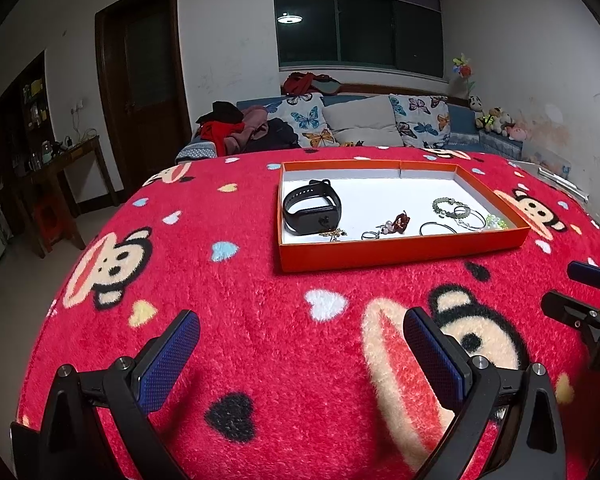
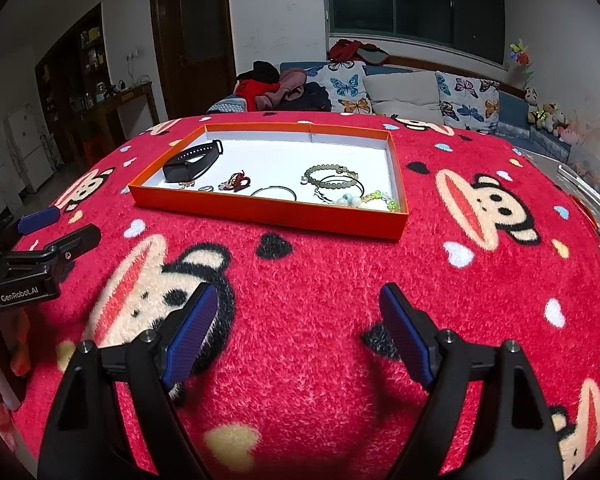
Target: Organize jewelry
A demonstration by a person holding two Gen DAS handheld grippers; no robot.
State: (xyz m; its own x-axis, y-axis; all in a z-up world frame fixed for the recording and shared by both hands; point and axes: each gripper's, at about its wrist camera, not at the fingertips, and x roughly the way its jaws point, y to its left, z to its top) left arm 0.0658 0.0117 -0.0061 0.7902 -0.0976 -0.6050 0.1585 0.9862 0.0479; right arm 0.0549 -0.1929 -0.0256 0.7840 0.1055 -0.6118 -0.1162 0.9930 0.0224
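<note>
Above the red blanket [image 1: 260, 320] we're holding left gripper [image 1: 300, 344] and right gripper [image 2: 296, 320] released, empty; jewelry sitting in orange tray [image 2: 260, 210].

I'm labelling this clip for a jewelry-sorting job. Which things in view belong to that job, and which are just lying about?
Belongs to the job:
orange tray
black watch band
green bead bracelet
thin bangle
small ring
red knotted charm
left gripper, open
right gripper, open

Just lying about:
red monkey blanket
butterfly cushions
clothes pile
soft toys
</note>
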